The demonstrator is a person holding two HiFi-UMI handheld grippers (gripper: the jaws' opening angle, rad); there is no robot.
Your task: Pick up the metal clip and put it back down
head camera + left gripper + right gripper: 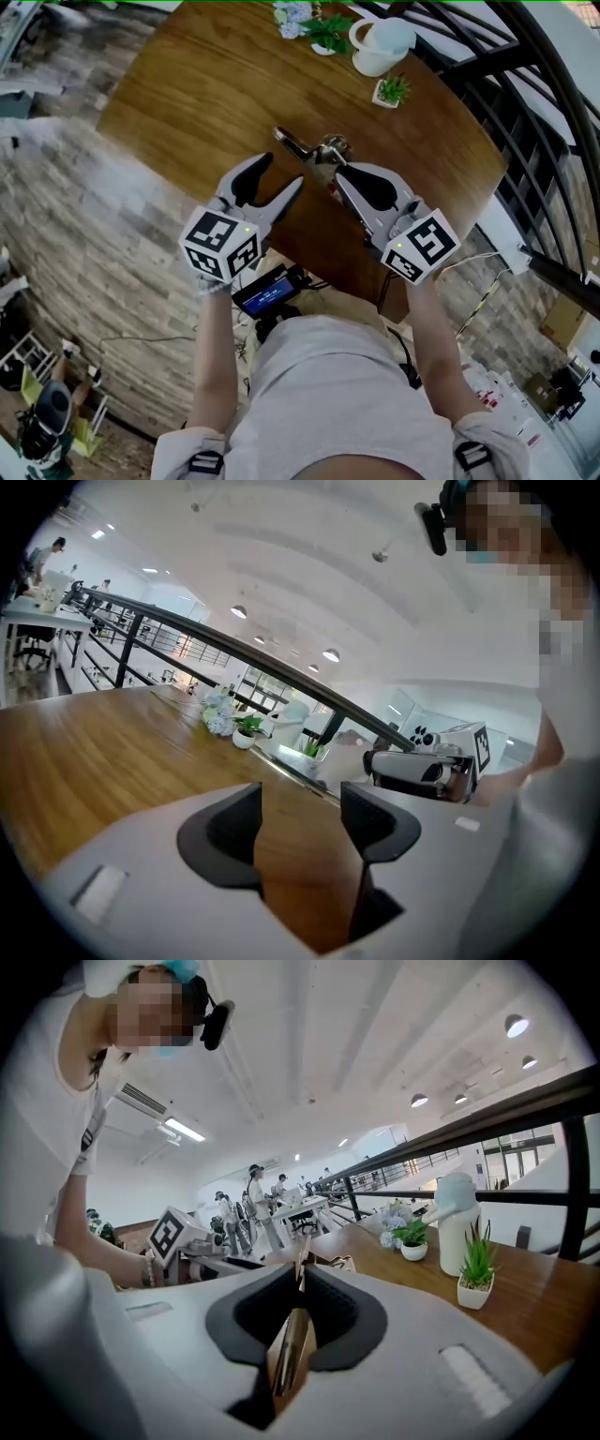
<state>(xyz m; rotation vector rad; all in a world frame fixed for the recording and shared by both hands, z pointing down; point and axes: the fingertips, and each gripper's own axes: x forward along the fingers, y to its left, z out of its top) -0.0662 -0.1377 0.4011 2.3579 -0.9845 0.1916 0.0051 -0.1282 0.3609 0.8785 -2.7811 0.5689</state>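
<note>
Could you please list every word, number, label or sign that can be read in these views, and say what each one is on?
No legible text anywhere in the three views.
Left marker cube and right marker cube: black-and-white square patterns only, no letters or digits.
Small blue screen at the person's waist: lit, but too small to read.

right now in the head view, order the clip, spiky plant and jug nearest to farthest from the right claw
1. clip, held in the right claw
2. spiky plant, further up the table
3. jug, farthest, by the far edge
</note>
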